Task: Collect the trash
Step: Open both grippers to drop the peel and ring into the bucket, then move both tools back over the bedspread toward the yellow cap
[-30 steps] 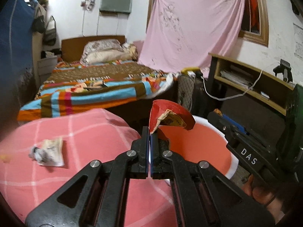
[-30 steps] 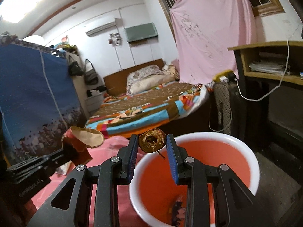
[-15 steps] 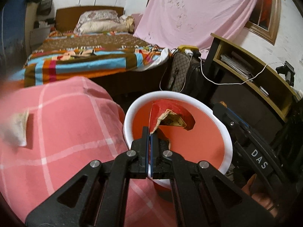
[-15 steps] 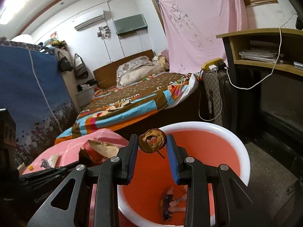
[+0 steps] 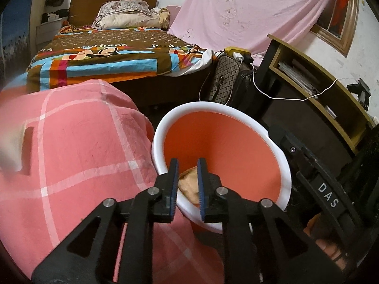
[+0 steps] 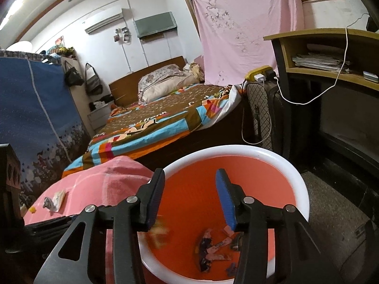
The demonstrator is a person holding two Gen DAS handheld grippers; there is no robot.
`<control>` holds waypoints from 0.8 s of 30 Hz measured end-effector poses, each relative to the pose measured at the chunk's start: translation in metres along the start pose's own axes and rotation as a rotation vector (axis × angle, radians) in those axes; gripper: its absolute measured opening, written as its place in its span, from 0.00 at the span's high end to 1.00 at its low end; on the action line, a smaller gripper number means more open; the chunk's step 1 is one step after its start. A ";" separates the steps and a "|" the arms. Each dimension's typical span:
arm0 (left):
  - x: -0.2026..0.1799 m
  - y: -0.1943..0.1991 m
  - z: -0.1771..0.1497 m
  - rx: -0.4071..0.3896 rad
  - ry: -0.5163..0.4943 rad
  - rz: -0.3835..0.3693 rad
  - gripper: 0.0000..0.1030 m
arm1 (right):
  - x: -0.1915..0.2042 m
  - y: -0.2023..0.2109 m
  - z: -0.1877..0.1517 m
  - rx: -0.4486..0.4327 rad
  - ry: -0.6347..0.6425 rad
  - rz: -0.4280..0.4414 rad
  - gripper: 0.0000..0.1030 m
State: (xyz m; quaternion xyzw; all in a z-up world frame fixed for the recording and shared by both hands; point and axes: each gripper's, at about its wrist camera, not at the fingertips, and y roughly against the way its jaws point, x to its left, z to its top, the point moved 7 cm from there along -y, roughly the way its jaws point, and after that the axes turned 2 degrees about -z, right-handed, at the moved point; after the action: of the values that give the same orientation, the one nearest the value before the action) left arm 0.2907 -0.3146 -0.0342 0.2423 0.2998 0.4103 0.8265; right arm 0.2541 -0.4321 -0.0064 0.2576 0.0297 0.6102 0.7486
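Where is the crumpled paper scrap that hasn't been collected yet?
In the right wrist view, the crumpled paper scrap lies at lower left on the pink checked cloth, left of the orange bin and beside a small yellow piece.

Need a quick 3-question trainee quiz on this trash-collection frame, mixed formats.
1. True or false: the right gripper is clamped on a piece of trash.
2. The crumpled wrapper not yet collected lies on: A) the pink checked cloth; B) the bed; C) the desk shelf.
3. What colour is the rim of the bucket?
Key: 1 false, its jaws have just been opening and nothing is between them; 2 A; 3 white.
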 end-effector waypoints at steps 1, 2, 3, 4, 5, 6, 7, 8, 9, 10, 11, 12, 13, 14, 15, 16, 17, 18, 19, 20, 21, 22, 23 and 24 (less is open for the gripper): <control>0.001 0.000 0.000 -0.003 0.001 -0.001 1.00 | 0.000 -0.001 0.000 0.001 -0.001 -0.001 0.57; 0.001 0.001 0.001 -0.004 0.002 -0.003 0.98 | 0.000 -0.001 0.000 0.001 -0.001 -0.001 0.57; 0.002 0.002 0.001 -0.008 0.005 -0.003 0.97 | 0.000 -0.001 0.000 0.002 -0.001 -0.003 0.56; 0.003 0.003 0.002 -0.013 0.011 -0.004 0.96 | 0.000 -0.001 0.000 0.001 0.000 -0.005 0.56; 0.005 0.005 0.003 -0.020 0.019 -0.005 0.95 | 0.000 -0.001 0.001 0.000 0.000 -0.006 0.56; 0.007 0.007 0.004 -0.032 0.028 -0.004 0.94 | -0.001 -0.001 0.002 -0.004 -0.001 -0.007 0.56; 0.010 0.010 0.005 -0.042 0.035 -0.001 0.93 | 0.000 0.000 0.003 -0.011 -0.003 -0.005 0.56; 0.012 0.013 0.006 -0.055 0.043 0.003 0.91 | 0.002 0.004 0.005 -0.031 -0.007 0.005 0.56; 0.016 0.018 0.008 -0.077 0.053 0.010 0.87 | 0.004 0.007 0.007 -0.048 -0.007 0.014 0.55; 0.020 0.023 0.010 -0.093 0.060 0.017 0.84 | 0.007 0.010 0.009 -0.066 -0.005 0.021 0.55; 0.024 0.028 0.011 -0.115 0.070 0.024 0.80 | 0.008 0.011 0.011 -0.078 -0.001 0.027 0.55; 0.029 0.038 0.013 -0.153 0.084 0.034 0.76 | 0.012 0.015 0.013 -0.098 0.007 0.036 0.54; 0.034 0.044 0.015 -0.176 0.091 0.039 0.74 | 0.012 0.015 0.013 -0.098 0.007 0.036 0.53; 0.038 0.052 0.017 -0.203 0.097 0.049 0.69 | 0.015 0.016 0.015 -0.108 0.010 0.040 0.53; 0.044 0.063 0.019 -0.240 0.100 0.069 0.65 | 0.024 0.021 0.019 -0.141 0.017 0.059 0.53; 0.047 0.070 0.020 -0.264 0.099 0.083 0.62 | 0.029 0.023 0.021 -0.155 0.021 0.072 0.52; 0.051 0.077 0.022 -0.289 0.097 0.100 0.57 | 0.033 0.023 0.023 -0.163 0.024 0.081 0.51; 0.056 0.086 0.023 -0.317 0.093 0.120 0.51 | 0.040 0.025 0.024 -0.176 0.030 0.096 0.48; 0.062 0.097 0.025 -0.351 0.087 0.147 0.47 | 0.040 0.025 0.024 -0.176 0.030 0.096 0.43; 0.066 0.106 0.025 -0.379 0.083 0.167 0.40 | 0.046 0.026 0.025 -0.185 0.034 0.108 0.39; 0.071 0.114 0.025 -0.406 0.081 0.185 0.35 | 0.051 0.026 0.026 -0.192 0.039 0.118 0.31; 0.077 0.126 0.025 -0.444 0.077 0.208 0.32 | 0.059 0.028 0.027 -0.206 0.047 0.134 0.27; 0.083 0.135 0.025 -0.473 0.074 0.227 0.28 | 0.071 0.032 0.028 -0.229 0.062 0.153 0.27; 0.089 0.144 0.023 -0.503 0.073 0.253 0.22 | 0.071 0.032 0.028 -0.229 0.062 0.153 0.24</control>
State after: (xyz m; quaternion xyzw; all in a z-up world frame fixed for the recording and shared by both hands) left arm 0.2731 -0.1667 0.0491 0.0502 0.1856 0.5804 0.7913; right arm 0.2535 -0.3716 0.0504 0.1531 -0.0366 0.6726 0.7231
